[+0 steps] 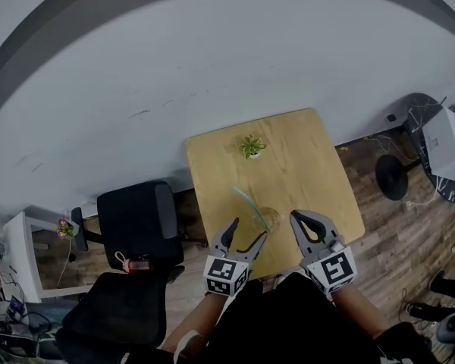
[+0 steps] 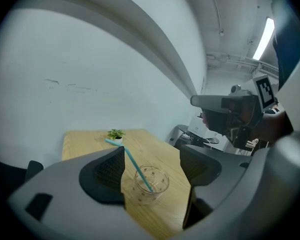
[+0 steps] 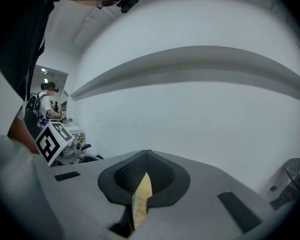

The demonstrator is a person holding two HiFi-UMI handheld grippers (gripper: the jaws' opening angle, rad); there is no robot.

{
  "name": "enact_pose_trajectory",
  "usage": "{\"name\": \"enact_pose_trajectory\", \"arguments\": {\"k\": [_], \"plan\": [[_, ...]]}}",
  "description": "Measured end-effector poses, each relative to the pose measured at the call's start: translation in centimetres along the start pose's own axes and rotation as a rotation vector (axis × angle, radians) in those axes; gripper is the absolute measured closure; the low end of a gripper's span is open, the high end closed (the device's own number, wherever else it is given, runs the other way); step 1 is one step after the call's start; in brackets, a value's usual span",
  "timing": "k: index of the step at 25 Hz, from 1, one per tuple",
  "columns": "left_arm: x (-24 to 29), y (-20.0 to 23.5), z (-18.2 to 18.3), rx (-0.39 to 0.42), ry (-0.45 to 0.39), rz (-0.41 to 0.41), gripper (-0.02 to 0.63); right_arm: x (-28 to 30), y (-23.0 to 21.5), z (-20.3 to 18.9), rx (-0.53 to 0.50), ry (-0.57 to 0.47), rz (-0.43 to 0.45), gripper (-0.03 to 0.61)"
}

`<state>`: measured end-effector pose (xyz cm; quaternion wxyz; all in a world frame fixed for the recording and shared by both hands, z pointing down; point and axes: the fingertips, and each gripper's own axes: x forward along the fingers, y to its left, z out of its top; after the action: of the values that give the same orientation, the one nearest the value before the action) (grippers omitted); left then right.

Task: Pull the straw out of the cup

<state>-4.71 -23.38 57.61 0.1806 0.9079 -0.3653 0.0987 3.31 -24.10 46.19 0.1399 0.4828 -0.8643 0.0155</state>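
A clear dotted cup [image 1: 267,219] stands near the front edge of the wooden table [image 1: 303,158], with a teal straw [image 1: 246,202] leaning out of it up and to the left. My left gripper [image 1: 248,230] is open just left of the cup and close to it. In the left gripper view, the cup [image 2: 151,185] and straw [image 2: 129,159] show between the spread jaws of that gripper [image 2: 152,160], a little ahead of the pads. My right gripper [image 1: 296,217] hovers right of the cup, shut on nothing; its tips [image 3: 146,156] meet in the right gripper view.
A small potted plant [image 1: 251,147] sits at the table's far side. Two black chairs [image 1: 134,220] stand left of the table. A round black stand [image 1: 395,177] and a white box [image 1: 449,144] are on the wooden floor at the right. A white wall lies behind.
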Motion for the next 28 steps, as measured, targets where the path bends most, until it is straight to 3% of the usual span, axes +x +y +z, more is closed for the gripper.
{"name": "enact_pose_trajectory", "arguments": {"k": [6, 11, 19, 23, 28], "plan": [[2.0, 1.7, -1.5, -0.112, 0.034, -0.01, 0.281, 2.0, 0.1, -1.6, 0.096, 0.028, 0.062, 0.56], [4.0, 2.6, -2.6, -0.153, 0.034, -0.02, 0.363, 3.1, -0.9, -3.3, 0.082, 0.04, 0.113, 0.56], [6.0, 4.7, -4.2, -0.264, 0.048, 0.028, 0.374, 3.2, -2.1, -5.1, 0.102, 0.095, 0.133, 0.56], [7.1, 5.3, -4.8, -0.32, 0.055, 0.016, 0.384, 3.4, -1.7, -5.3, 0.115, 0.066, 0.159, 0.56], [7.9, 4.9, -4.8, -0.321, 0.065, 0.021, 0.418, 3.3, -1.3, -4.1, 0.066, 0.015, 0.181, 0.56]]}}
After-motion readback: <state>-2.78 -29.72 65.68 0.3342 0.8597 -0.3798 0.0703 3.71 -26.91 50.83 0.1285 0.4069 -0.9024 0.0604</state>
